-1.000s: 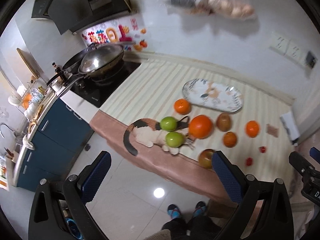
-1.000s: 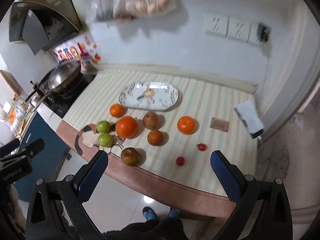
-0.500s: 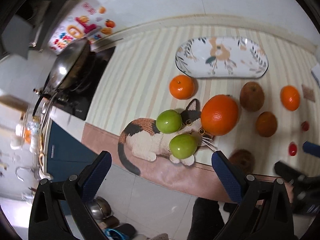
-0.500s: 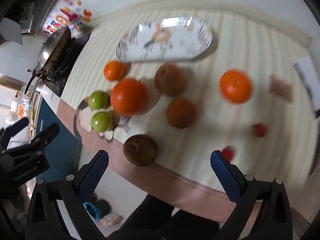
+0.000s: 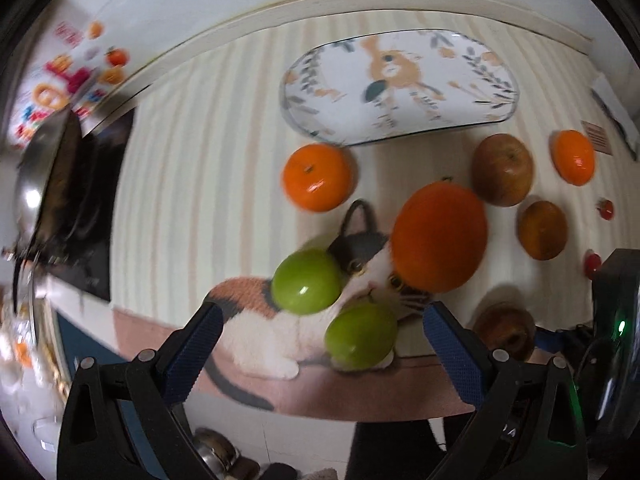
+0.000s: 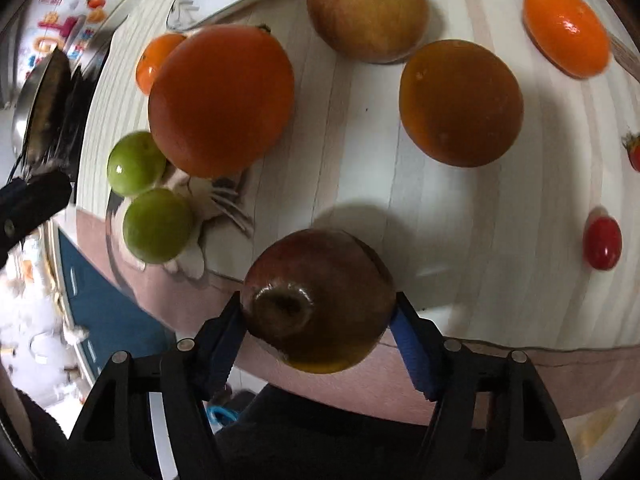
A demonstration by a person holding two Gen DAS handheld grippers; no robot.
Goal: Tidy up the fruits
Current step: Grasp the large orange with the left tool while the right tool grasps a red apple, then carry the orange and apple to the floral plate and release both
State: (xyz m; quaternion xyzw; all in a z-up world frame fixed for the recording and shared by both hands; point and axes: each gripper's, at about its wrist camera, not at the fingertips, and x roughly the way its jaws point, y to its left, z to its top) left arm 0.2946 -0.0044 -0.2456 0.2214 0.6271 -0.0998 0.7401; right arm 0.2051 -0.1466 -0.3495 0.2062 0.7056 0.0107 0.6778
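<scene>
Our right gripper (image 6: 318, 318) is closing on the dark red apple (image 6: 318, 300) at the table's near edge, pads touching both sides. Our left gripper (image 5: 320, 340) stands wide apart above two green fruits (image 5: 306, 282) on the cat mat (image 5: 256, 320).

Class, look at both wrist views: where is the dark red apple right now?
The dark red apple sits low and central in the right wrist view, at the table's near edge between the closing right gripper pads, right of the two green fruits.
</scene>
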